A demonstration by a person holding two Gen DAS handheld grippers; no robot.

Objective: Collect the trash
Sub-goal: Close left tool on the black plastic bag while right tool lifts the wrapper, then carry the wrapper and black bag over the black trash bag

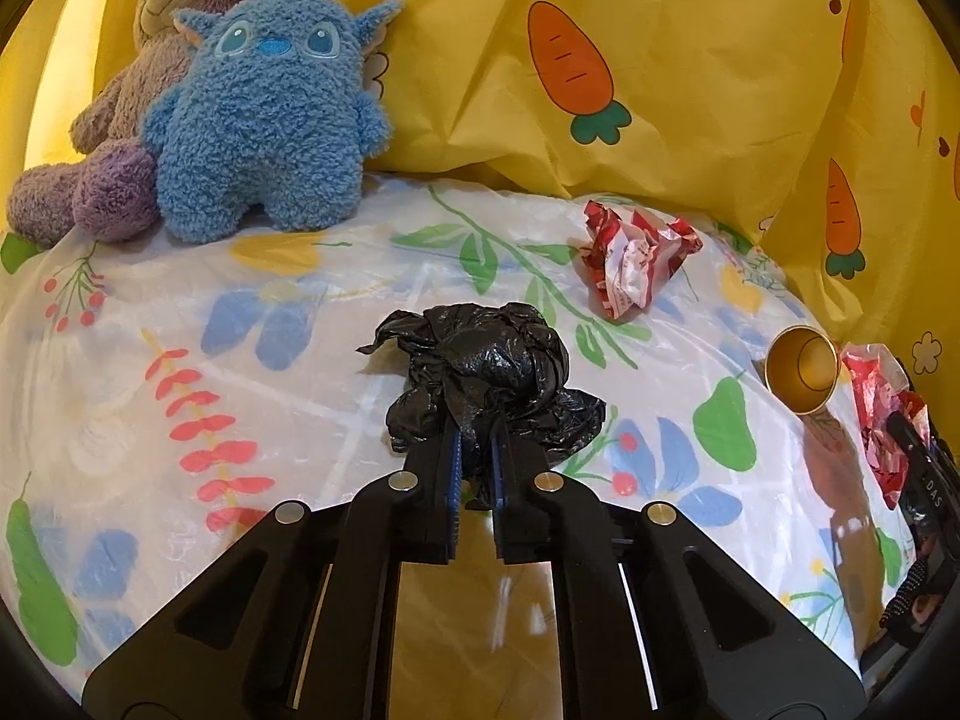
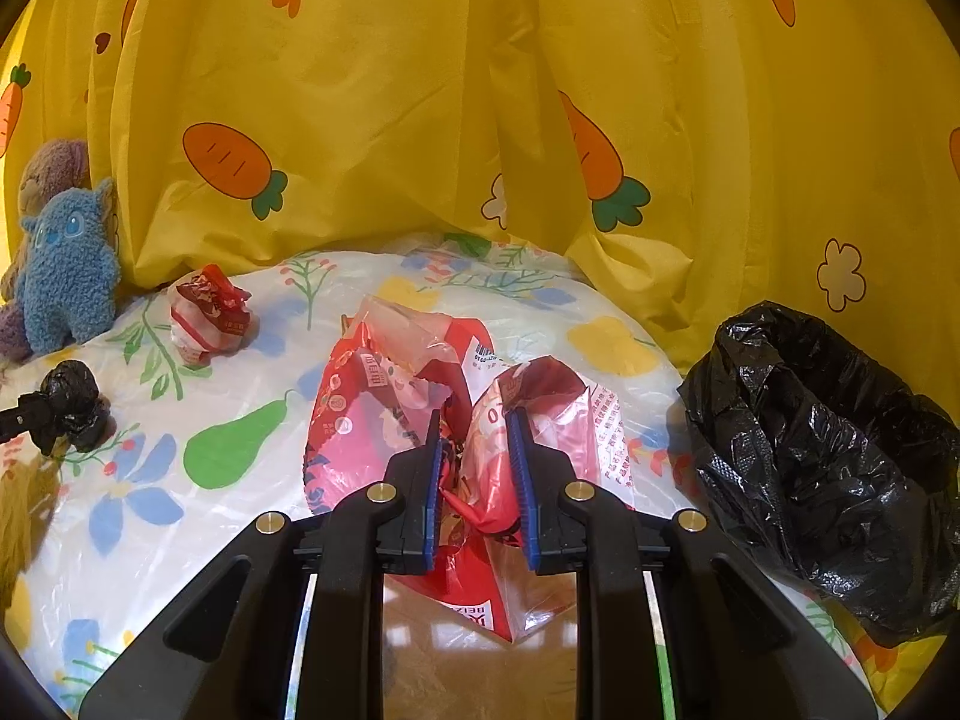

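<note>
Left wrist view: the left tool [image 1: 477,441] is clamped on one crumpled black plastic bag [image 1: 480,375] at centre of the floral worktop [image 1: 180,324]. One gold cup [image 1: 803,369] lies at three o'clock, unseen elsewhere.

Right wrist view: the right tool [image 2: 477,450] pinches a red snack wrapper [image 2: 390,408]; its print is unreadable. An open black trash bag [image 2: 834,456] sits at three o'clock.

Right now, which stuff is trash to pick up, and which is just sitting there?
Trash job: black wad, crumpled wrapper, red packet, bin bag.
Just there: blue plush, purple plush, gold cup, curtain.
</note>
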